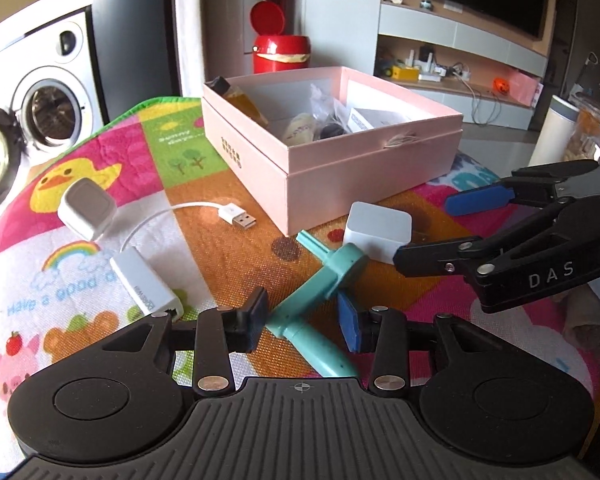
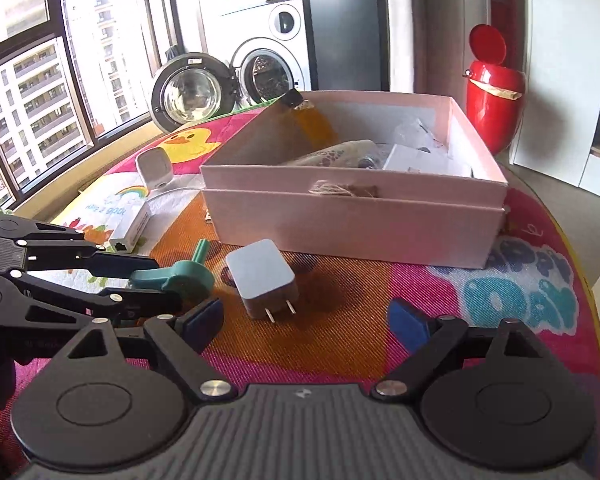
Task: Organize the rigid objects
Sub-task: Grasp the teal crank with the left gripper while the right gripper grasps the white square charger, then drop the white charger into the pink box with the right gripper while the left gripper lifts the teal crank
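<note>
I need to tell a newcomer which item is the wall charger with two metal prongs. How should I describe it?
Find the open pink box on the colourful play mat. Just in front of its near wall lies a small grey-white cube, the wall charger, beside the teal plastic tool-shaped piece. Unlike the other white charger near the duck picture, it has no cable and shows two bare metal prongs.

On the play mat [image 1: 148,152] ahead of me, an open box [image 1: 332,160] sits at the far middle, holding a bottle [image 1: 240,98], packets and a small carton. Before it lies a wall charger [image 2: 262,276], prongs toward my right gripper [image 2: 308,324], whose fingers stand wide apart. Left of the charger, my left gripper [image 1: 304,314] straddles a T-shaped plastic tool [image 1: 320,292]. Farther left lie an Ethernet adapter [image 1: 146,284], its USB plug [image 1: 238,216] and another charger [image 1: 86,208]. Behind the mat stand a washing machine [image 2: 268,60] and a bin [image 2: 494,92].
</note>
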